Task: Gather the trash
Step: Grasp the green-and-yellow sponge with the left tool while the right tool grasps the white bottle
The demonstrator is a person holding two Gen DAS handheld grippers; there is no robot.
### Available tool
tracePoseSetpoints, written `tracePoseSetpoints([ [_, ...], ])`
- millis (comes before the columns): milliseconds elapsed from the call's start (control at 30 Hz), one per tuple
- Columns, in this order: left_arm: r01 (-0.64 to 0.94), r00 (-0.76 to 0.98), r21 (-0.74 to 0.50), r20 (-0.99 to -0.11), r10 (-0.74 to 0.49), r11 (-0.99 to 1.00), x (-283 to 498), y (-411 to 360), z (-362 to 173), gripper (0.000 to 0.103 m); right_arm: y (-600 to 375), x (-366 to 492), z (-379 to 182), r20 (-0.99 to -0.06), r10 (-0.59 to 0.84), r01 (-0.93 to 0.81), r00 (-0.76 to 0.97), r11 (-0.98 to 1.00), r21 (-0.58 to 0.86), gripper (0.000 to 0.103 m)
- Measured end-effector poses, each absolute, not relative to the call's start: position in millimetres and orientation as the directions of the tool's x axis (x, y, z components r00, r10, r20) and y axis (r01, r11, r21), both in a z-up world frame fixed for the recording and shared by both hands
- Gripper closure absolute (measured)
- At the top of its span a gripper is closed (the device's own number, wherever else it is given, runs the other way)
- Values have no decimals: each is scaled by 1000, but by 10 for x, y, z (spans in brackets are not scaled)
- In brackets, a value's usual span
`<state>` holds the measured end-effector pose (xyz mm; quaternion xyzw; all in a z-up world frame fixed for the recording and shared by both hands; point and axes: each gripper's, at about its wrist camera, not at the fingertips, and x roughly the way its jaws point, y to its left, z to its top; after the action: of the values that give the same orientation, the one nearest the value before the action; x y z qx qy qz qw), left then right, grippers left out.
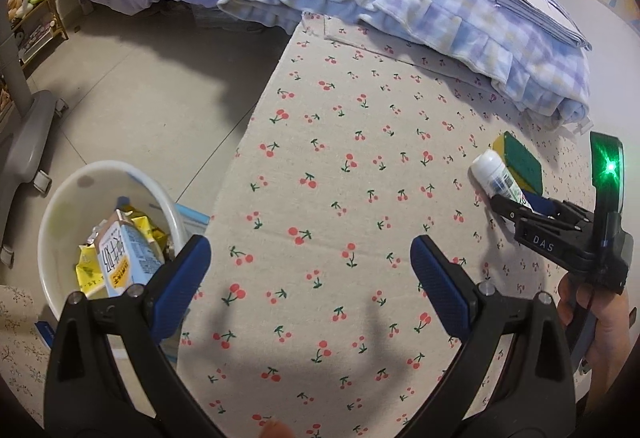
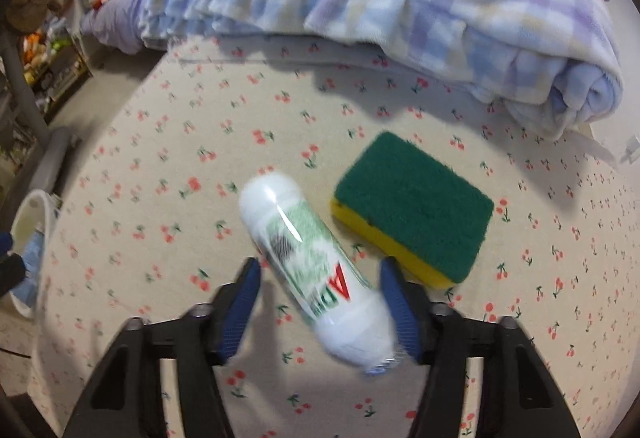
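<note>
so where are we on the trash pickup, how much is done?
Done: the white bin on the floor already holds a milk carton and yellow wrappers. In hand: the right gripper straddles the white bottle on the cherry-print cloth, grip not confirmed. Left: bottle to bin. Left gripper is open and empty.

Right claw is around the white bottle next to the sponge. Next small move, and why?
Probably finish closing the right claw on the white bottle. The bottle lies between its pads on the cherry-print cloth, with a visible gap at the left pad, so no firm grip shows yet. The sponge sits right beside it; lift only once gripped, then carry to the white bin.
</note>
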<state>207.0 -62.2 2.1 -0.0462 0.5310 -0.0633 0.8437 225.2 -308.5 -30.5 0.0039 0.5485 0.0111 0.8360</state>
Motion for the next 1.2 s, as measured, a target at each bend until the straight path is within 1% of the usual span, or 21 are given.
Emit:
tracePoseSetpoints([
  [33,56,429,-145,-890,-155,988,2062,-617,26,3,-3106,2241,-304,-917,30,-11,399,1000,28,54],
  [67,55,431,-145,-889,-155,988,2052,-615,36,3,-3115,2235,-295,-917,33,-10,397,999,32,60],
  [200,62,442,-159,-881,-170,985,2021,-639,89,3,-3158,2145,-185,-916,57,-3,397,998,61,62],
  [367,88,450,-167,-873,-189,982,1986,-797,139,3,-3320,1904,39,-907,78,29,413,995,98,62],
  [667,195,435,-136,-876,-210,971,1938,-1498,151,3,-4099,1306,314,-891,82,180,447,967,179,62],
  [933,249,430,-108,-878,-210,962,2076,-2281,53,3,-4777,910,209,-893,76,303,444,925,229,62],
  [1200,335,542,-37,-810,-225,941,2212,-3031,-37,3,-5154,803,96,-900,69,346,430,908,235,62],
])
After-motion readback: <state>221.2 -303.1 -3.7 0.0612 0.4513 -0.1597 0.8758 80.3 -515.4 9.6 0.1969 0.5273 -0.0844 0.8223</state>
